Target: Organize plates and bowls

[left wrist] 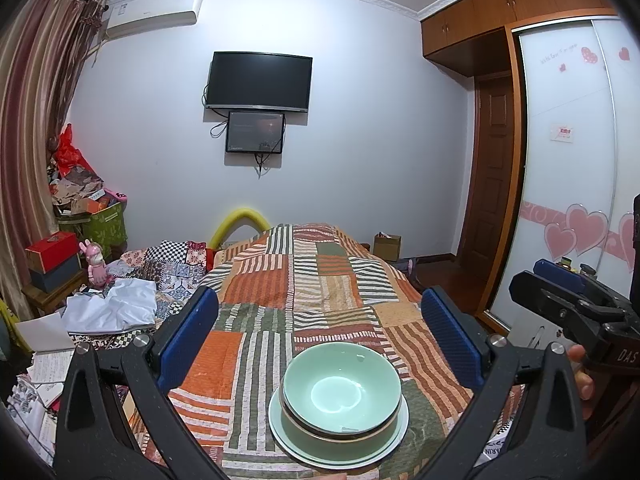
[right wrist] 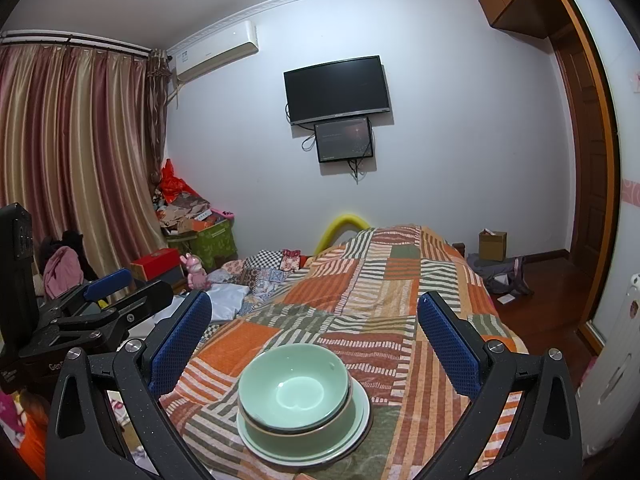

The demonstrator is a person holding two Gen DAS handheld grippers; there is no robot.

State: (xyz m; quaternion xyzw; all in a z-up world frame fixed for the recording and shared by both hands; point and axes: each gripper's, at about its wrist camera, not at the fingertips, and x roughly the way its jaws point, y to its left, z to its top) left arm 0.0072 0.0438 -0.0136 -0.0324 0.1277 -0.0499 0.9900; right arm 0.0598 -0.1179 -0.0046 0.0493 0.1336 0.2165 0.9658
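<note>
Currently your left gripper (left wrist: 320,328) and right gripper (right wrist: 314,328) both gape wide, holding nothing; 2 nested green bowls (left wrist: 341,394) sit on the plate (left wrist: 288,434).

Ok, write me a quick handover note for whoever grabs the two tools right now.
Left tool: open, holding nothing, raised behind the dishes.
Right tool: open, holding nothing, level with the left.
Dishes: green bowls nested together, sitting on the pale plate, at the near end of the patchwork bedspread.
Done: bowls and plate appear stacked into one pile.
Left: no other dishes in view; check for strays, otherwise the job looks finished.
</note>
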